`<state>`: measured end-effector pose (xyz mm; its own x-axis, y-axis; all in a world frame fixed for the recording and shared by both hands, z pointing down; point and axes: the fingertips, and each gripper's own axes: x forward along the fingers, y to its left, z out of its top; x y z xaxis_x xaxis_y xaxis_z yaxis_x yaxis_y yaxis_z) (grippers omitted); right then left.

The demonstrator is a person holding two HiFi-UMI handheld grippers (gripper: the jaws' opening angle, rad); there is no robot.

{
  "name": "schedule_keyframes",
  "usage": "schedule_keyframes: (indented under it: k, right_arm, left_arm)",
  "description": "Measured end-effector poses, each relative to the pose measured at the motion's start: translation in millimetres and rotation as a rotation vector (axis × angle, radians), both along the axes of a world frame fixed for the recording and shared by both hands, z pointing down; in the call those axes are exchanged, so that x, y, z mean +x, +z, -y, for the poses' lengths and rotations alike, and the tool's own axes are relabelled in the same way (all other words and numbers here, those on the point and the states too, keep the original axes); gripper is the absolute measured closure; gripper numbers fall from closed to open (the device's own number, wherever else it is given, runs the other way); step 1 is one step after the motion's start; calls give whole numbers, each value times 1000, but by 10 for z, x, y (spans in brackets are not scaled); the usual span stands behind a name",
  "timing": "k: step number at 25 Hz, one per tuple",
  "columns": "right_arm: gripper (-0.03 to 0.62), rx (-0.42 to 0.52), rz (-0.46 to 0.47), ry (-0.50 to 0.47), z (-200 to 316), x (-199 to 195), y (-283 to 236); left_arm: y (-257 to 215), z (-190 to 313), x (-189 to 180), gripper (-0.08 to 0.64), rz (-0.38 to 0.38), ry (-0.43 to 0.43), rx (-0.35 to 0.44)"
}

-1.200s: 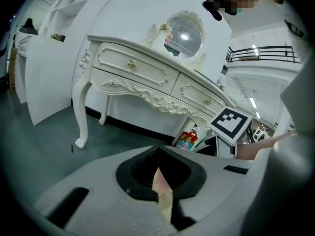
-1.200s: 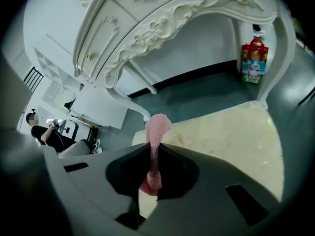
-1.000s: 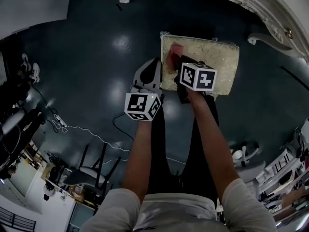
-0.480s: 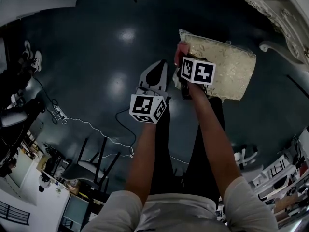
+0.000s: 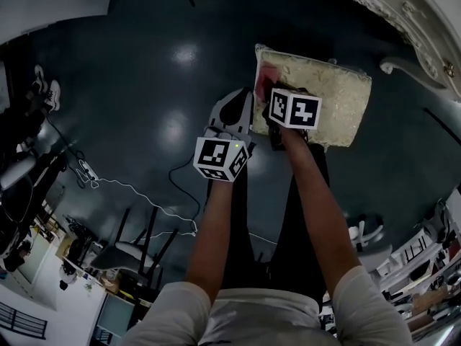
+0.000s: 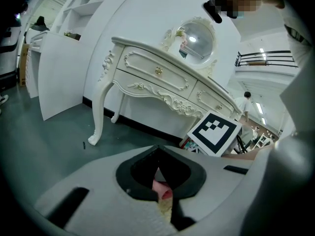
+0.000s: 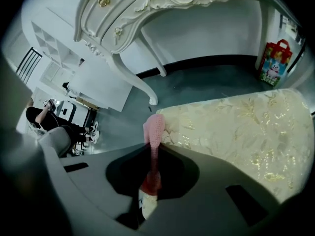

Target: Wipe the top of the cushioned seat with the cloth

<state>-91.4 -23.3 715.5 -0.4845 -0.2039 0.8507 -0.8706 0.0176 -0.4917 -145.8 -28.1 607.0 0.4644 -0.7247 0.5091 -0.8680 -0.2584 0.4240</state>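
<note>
The cream patterned cushioned seat (image 5: 328, 96) lies low over the dark floor, ahead of the person's legs. A pink cloth (image 5: 265, 76) rests at its left edge, and my right gripper (image 5: 272, 96) is shut on it. In the right gripper view the cloth (image 7: 154, 129) stands pinched between the jaws, its tip just over the seat's (image 7: 236, 127) left border. My left gripper (image 5: 232, 114) hangs over the floor just left of the seat, jaws together and holding nothing. Its own view shows the left gripper (image 6: 158, 156) with a bit of pink cloth (image 6: 162, 191) beyond it.
A white ornate dressing table (image 5: 403, 20) stands past the seat, with a curved leg (image 5: 392, 65) close to the seat's far right corner. In the left gripper view it (image 6: 162, 77) carries a round mirror (image 6: 197, 38). Cables (image 5: 137, 200) and a black chair (image 5: 140, 244) lie left; a red bag (image 7: 273, 63) stands behind.
My right gripper has slid the pink cloth leftward across the seat to its left edge. The left gripper has stayed beside the seat.
</note>
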Motion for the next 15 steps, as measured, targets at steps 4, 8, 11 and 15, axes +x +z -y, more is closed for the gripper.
schedule_keyframes:
  k: [4,8,11,15]
  right_arm:
    - [565,28,5,-4,-19,212,-25]
    - [565,33,6,36,-48,507,-23]
    - [565,35,-6,59,-100,762,-31]
    - [565,35,-24,90,-131,1105,-34]
  left_arm:
    - [-24,-4,301,548,-9,36,7]
    - [42,-36,545,548,-4,65,-8]
    - [57,-67,729,548,-10,78,-16]
    - [112,-89,1011,548,-10,107,-31]
